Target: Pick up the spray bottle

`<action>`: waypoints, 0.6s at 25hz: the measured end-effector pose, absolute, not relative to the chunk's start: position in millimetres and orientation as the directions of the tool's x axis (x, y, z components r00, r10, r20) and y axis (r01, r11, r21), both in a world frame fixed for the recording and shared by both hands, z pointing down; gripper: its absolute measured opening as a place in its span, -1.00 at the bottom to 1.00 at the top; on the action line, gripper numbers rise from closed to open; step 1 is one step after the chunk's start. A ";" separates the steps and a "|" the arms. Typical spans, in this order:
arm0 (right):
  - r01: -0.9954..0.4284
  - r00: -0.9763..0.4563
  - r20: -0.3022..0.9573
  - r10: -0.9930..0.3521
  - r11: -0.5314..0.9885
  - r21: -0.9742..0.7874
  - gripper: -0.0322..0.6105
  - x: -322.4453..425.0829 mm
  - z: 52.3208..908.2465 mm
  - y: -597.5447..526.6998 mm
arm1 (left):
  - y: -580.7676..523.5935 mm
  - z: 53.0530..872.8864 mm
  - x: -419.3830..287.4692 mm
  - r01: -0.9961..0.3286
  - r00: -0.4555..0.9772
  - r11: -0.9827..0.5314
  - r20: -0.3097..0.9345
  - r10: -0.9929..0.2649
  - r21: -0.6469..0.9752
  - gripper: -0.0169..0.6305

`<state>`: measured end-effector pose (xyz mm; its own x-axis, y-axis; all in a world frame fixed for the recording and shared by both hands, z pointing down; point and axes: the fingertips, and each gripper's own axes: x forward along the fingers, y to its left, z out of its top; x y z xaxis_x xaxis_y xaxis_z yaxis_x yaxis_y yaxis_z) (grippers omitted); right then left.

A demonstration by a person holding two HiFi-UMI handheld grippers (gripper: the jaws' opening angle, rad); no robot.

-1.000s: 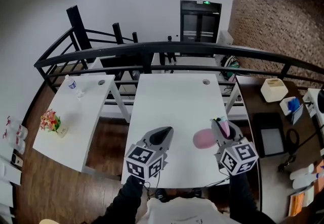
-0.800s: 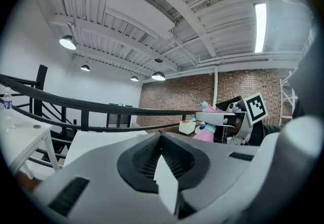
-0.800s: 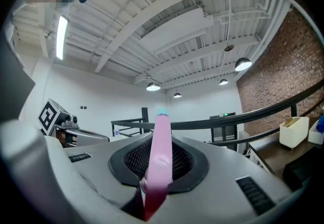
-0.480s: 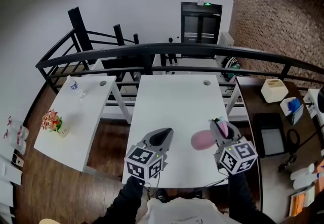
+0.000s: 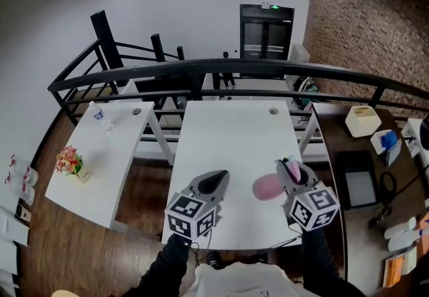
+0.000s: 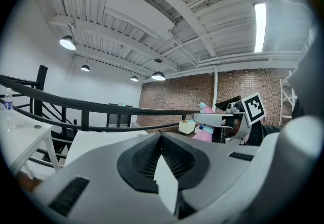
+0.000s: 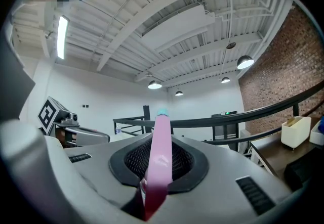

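Observation:
The pink spray bottle [image 5: 267, 186] hangs above the near right part of the white table [image 5: 228, 129]. My right gripper [image 5: 289, 169] is shut on its head. In the right gripper view a pink strip of the bottle [image 7: 161, 157] with a teal tip stands up between the pressed jaws of the right gripper [image 7: 161, 139]. My left gripper [image 5: 216, 179] hovers to the left of it, shut with nothing in it. In the left gripper view the left gripper [image 6: 162, 137] has its tips together, and the right gripper [image 6: 223, 119] with the bottle [image 6: 205, 134] shows at the right.
A second white table [image 5: 100, 155] at the left carries a water bottle [image 5: 98, 114] and a small flower bunch [image 5: 67, 160]. A black railing [image 5: 201, 68] runs behind both tables. A brown desk at the right holds a white box [image 5: 362, 119] and a dark tablet [image 5: 358, 185].

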<state>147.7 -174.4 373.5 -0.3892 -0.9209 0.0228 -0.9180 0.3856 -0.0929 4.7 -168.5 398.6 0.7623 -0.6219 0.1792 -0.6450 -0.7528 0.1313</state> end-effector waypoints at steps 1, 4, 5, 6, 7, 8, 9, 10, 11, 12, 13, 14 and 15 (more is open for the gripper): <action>-0.918 -0.390 0.025 -0.921 0.386 -0.092 -0.81 148.0 373.7 -174.3 | -168.1 398.5 5.3 -0.645 0.762 -0.753 0.179 -0.622 0.130 -0.99; -0.917 -0.392 0.029 -0.919 0.388 -0.090 -0.81 147.8 374.8 -173.1 | -166.4 398.7 5.5 -0.646 0.761 -0.752 0.179 -0.623 0.129 -0.99; -0.917 -0.393 0.029 -0.919 0.389 -0.090 -0.81 147.5 374.8 -172.6 | -165.9 398.7 5.3 -0.647 0.761 -0.752 0.179 -0.624 0.129 -0.99; -0.917 -0.393 0.029 -0.919 0.390 -0.089 -0.81 147.4 374.8 -172.2 | -165.5 398.7 5.3 -0.647 0.761 -0.752 0.179 -0.624 0.129 -0.99; -0.917 -0.394 0.029 -0.919 0.390 -0.088 -0.81 147.5 374.8 -172.0 | -165.2 398.8 5.4 -0.647 0.761 -0.751 0.179 -0.624 0.129 -0.99; -0.917 -0.394 0.030 -0.919 0.390 -0.087 -0.81 147.5 375.0 -171.9 | -165.0 399.0 5.6 -0.647 0.760 -0.751 0.180 -0.624 0.129 -0.99; -0.916 -0.395 0.032 -0.918 0.391 -0.087 -0.81 147.6 375.3 -171.8 | -164.9 399.4 5.8 -0.647 0.760 -0.751 0.181 -0.624 0.130 -0.99; -0.916 -0.395 0.032 -0.918 0.391 -0.087 -0.81 147.6 375.8 -171.7 | -164.8 399.9 5.9 -0.647 0.760 -0.751 0.181 -0.624 0.130 -0.99; -0.916 -0.395 0.033 -0.918 0.391 -0.086 -0.81 147.7 376.3 -171.5 | -164.6 400.4 6.0 -0.647 0.760 -0.751 0.180 -0.624 0.131 -0.99; -0.917 -0.394 0.033 -0.918 0.390 -0.085 -0.81 147.9 376.6 -171.3 | -164.5 400.7 6.2 -0.647 0.760 -0.751 0.180 -0.624 0.131 -0.99; -0.917 -0.393 0.033 -0.919 0.390 -0.083 -0.81 148.1 376.8 -171.2 | -164.4 400.7 6.3 -0.647 0.761 -0.751 0.179 -0.624 0.132 -0.99; -0.918 -0.392 0.032 -0.919 0.389 -0.081 -0.81 148.2 376.9 -171.2 | -164.5 400.7 6.3 -0.647 0.761 -0.751 0.178 -0.624 0.132 -0.99; -0.918 -0.392 0.032 -0.920 0.388 -0.080 -0.81 148.2 376.7 -171.3 | -164.7 400.6 6.0 -0.647 0.760 -0.750 0.179 -0.624 0.133 -0.99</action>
<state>148.2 -171.3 376.7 -0.3917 -0.9195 0.0322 -0.9181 0.3882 -0.0800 6.0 -164.7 400.6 0.7604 -0.6244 0.1788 -0.6474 -0.7505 0.1326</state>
